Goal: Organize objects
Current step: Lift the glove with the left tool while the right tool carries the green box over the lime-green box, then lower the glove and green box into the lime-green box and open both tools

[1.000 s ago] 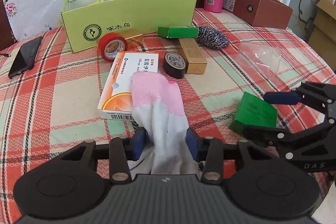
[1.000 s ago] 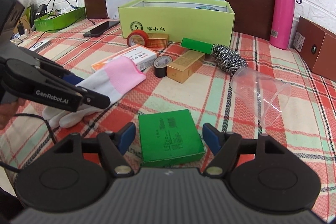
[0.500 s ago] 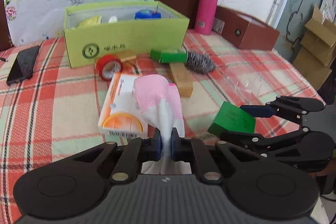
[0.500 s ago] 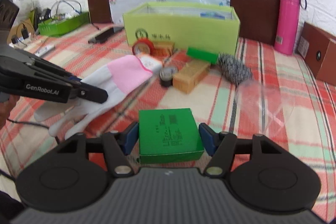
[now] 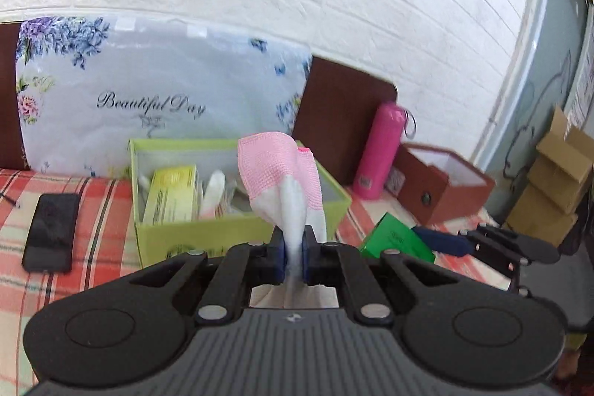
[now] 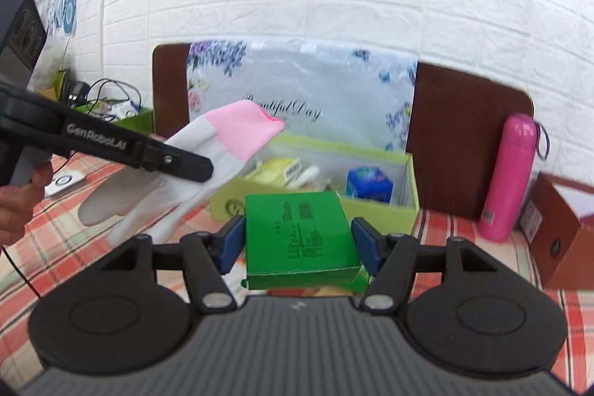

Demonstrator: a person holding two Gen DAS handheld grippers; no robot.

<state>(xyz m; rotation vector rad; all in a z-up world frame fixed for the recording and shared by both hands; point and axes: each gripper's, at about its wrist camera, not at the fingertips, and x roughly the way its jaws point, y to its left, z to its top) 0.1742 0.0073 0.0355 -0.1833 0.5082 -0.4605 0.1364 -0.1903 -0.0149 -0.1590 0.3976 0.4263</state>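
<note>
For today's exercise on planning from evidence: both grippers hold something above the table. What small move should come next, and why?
Probably carry both loads forward over the open lime-green box and release. The left gripper is shut on the glove, the right gripper clamps the green box, and the lime-green box just ahead already holds sorted items.

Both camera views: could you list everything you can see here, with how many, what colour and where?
glove: one, white with pink cuff, lifted, pinched in the left jaws
small box: one, bright green, lifted, between the right jaws
open carton: one, lime green, mid table, already holding a few items
flask: one, pink, standing right of the carton
brown box: one, open, far right
phone: one, black, flat on the cloth at left
bag: one, floral, behind the carton
tablecloth: one, red plaid
left gripper: black, blue pads, shut on the glove
right gripper: black, blue pads, gripping the small box
hand: one, at left edge, holding the left gripper's handle
</note>
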